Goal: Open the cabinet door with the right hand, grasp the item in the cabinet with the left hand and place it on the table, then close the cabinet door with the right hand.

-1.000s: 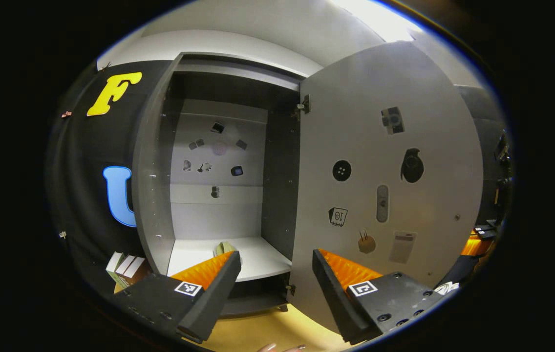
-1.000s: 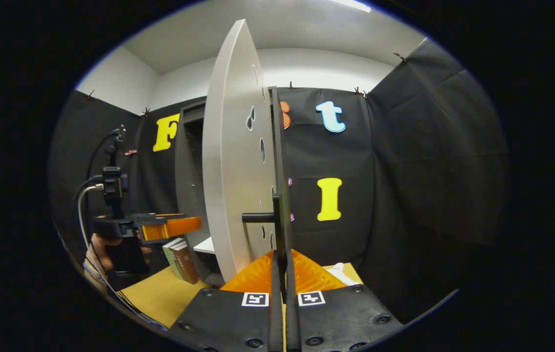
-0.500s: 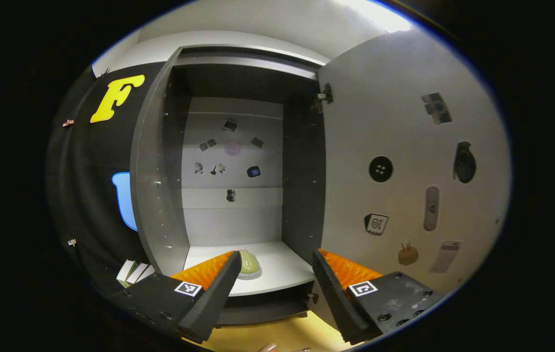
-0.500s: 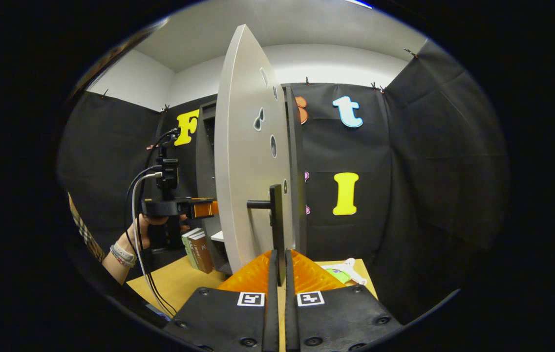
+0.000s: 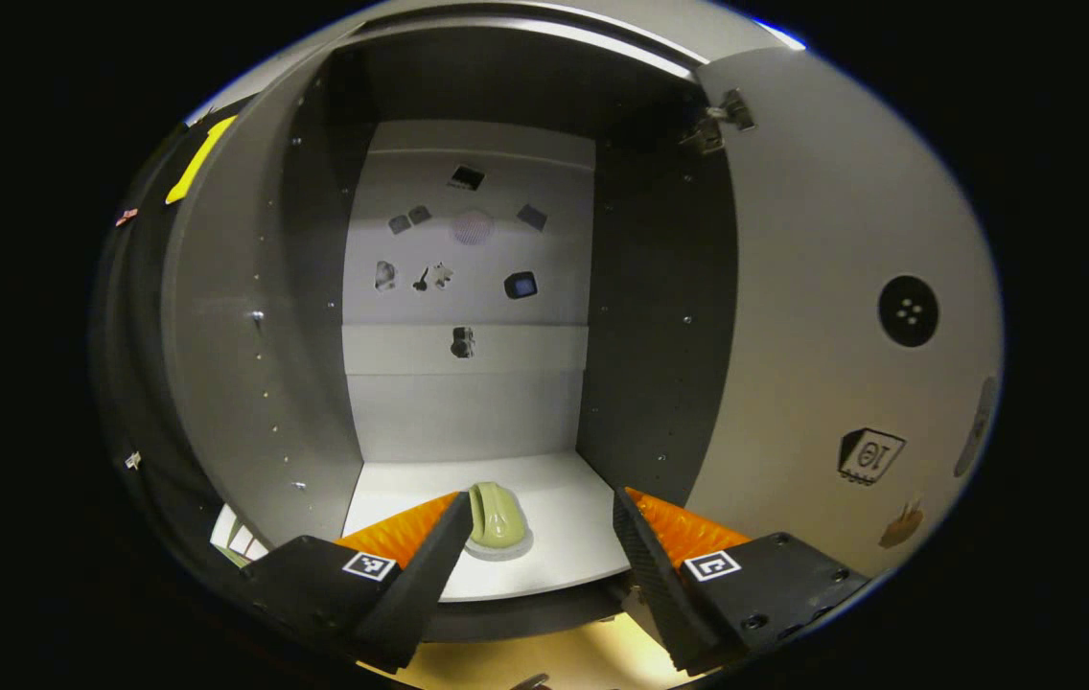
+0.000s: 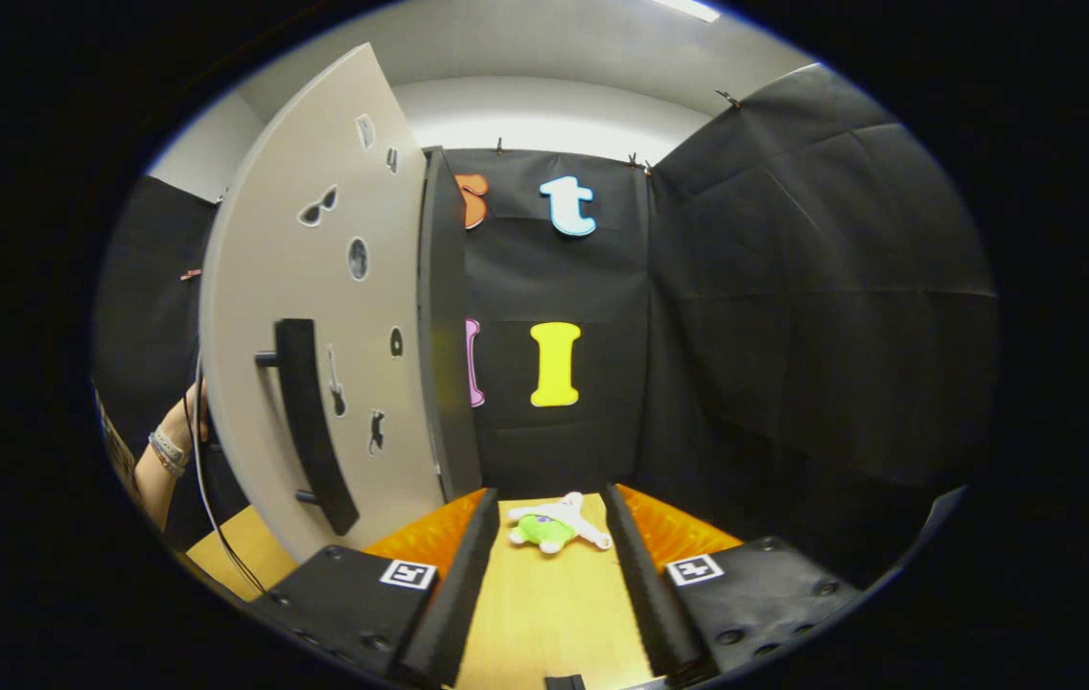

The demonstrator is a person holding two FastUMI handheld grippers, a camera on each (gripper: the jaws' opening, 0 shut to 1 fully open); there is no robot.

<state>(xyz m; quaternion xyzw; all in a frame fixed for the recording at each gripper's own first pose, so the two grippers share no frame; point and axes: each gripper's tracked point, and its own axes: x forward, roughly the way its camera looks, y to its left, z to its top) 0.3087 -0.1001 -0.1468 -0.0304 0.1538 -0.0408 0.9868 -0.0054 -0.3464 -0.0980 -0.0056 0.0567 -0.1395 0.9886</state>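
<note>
Pale green item (image 5: 496, 514), grey cabinet (image 5: 219, 316)

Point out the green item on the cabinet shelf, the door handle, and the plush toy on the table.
green item (image 5: 497, 515), left gripper view, on its rounded top.
door handle (image 6: 312, 422), right gripper view, on the middle of the black bar.
plush toy (image 6: 544, 529), right gripper view, on its green body.
</note>
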